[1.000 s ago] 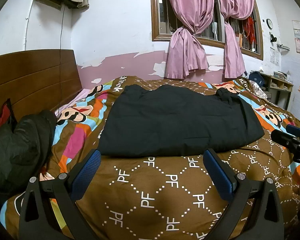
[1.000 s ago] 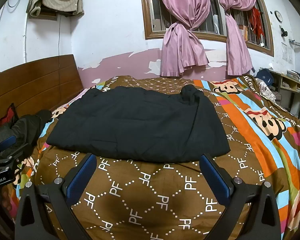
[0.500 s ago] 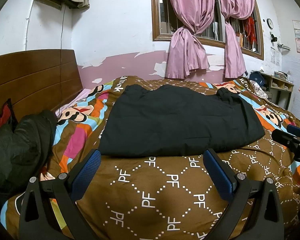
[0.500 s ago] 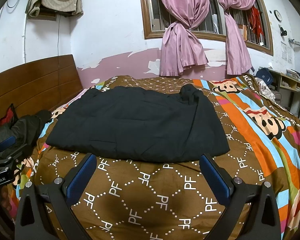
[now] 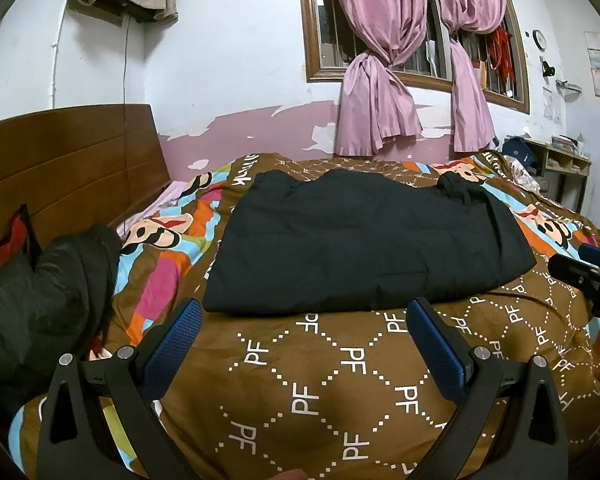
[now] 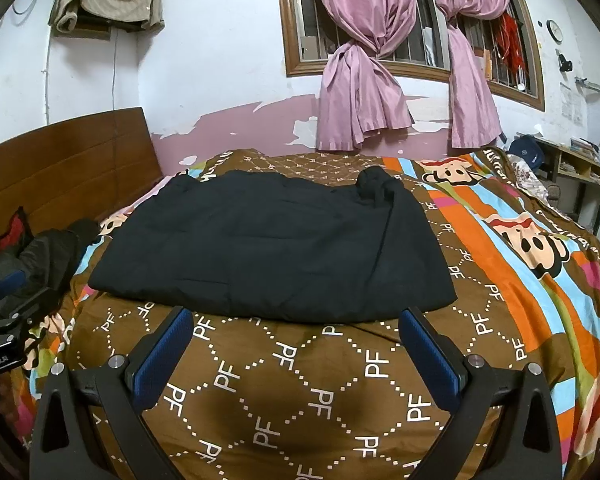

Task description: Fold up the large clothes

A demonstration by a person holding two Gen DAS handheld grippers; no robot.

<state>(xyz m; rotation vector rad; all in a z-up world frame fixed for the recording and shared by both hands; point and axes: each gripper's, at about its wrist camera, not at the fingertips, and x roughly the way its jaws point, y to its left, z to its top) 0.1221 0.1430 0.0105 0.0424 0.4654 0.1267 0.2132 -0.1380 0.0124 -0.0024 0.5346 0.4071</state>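
Left wrist view: the black-framed, blue-padded left gripper is held wide apart, empty, above the brown patterned quilt; the folded black padded garment is laid flat just beyond.

Right wrist view: the matching right gripper is likewise spread, empty, before the same garment.

Home bedroom: bed under brown cartoon-print quilt, dark wooden headboard, knotted pink curtains at wood-framed barred window, peeling pink-and-white wall.
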